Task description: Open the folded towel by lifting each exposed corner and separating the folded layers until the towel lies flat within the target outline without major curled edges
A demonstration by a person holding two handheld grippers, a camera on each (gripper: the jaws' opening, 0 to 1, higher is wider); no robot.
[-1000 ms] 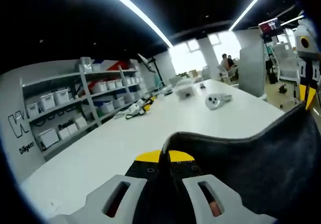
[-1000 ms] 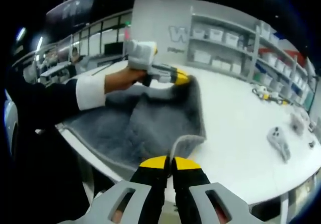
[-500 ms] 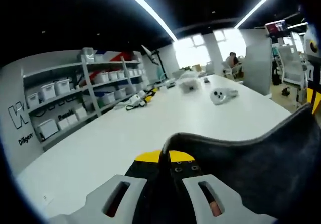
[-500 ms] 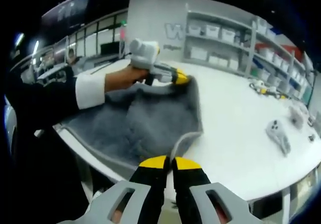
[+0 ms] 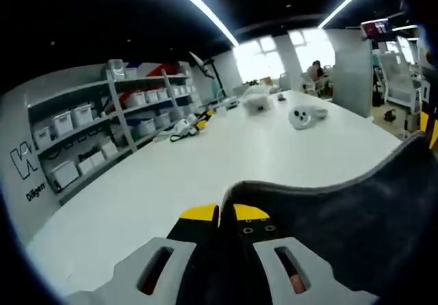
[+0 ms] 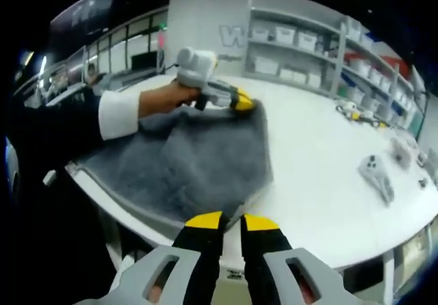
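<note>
The right gripper (image 6: 224, 221) has just parted its jaws, and the towel (image 6: 185, 165) corner it pinched 0.5 s ago now lies down on the table (image 6: 321, 175), so that side looks spread. It now holds nothing. The left gripper (image 5: 226, 213) stays clamped on the far corner of the towel (image 5: 342, 230), pinning it near the table (image 5: 171, 189) surface.
</note>
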